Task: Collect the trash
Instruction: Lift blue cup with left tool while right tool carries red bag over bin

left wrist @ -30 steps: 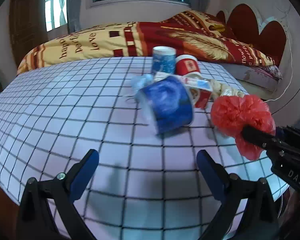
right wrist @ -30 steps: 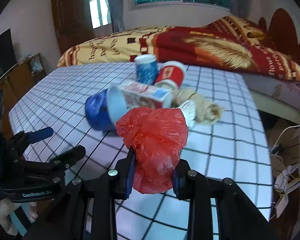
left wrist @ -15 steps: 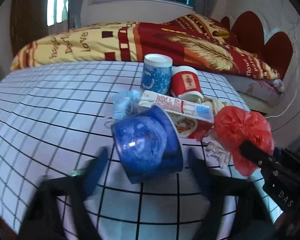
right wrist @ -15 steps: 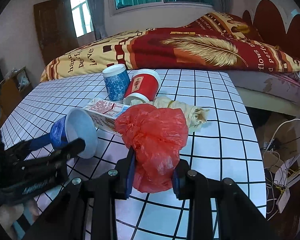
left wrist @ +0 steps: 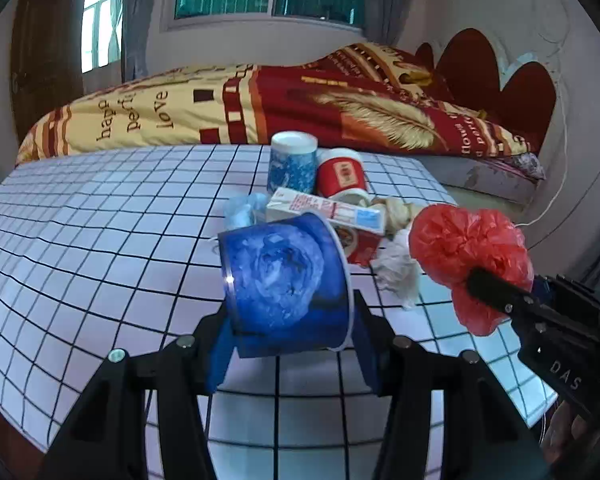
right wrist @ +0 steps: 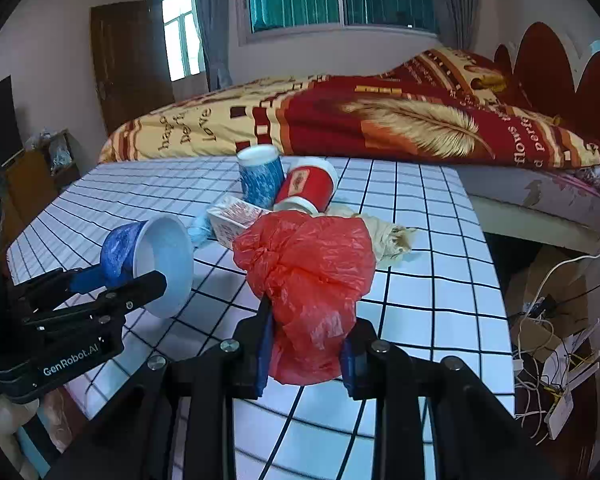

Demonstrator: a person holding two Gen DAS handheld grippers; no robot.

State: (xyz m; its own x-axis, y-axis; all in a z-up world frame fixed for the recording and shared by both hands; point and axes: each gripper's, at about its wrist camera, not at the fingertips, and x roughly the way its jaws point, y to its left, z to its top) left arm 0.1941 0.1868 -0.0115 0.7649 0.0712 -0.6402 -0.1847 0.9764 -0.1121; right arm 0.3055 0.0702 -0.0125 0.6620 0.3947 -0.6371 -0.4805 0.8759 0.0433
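While the left tool (left wrist: 288,344) grips a blue paper cup (left wrist: 284,284) lying on its side at lower centre of its own view, the right tool (right wrist: 304,354) is clamped on a crumpled red plastic bag (right wrist: 308,280) at the centre of its frame. The cup is pinched across its body with the base toward the camera, so I judge its open mouth is turned toward the bag, probably ready to go in once the bag is opened or to be carried off with it. The bag is bunched into a wad between the blue pads, which keeps it from unfurling.

The rest of the trash sits in a cluster on the checked table (left wrist: 100,240) just above centre: an upright blue cup (left wrist: 293,162), a tipped red cup (left wrist: 342,172), a small carton (left wrist: 324,210), a pale blue wad (left wrist: 242,210) and a wad of white paper (left wrist: 396,270).

The left view shows only the cup's patterned base and wall; the right view, at its left edge, shows the cup's white inside, which looks empty. The right view also shows a beige crumpled wrapper (right wrist: 388,232) behind the bag, cables on the floor at lower right, and the person's hand at lower left. Whether the cup is lifted off the table I cannot tell.
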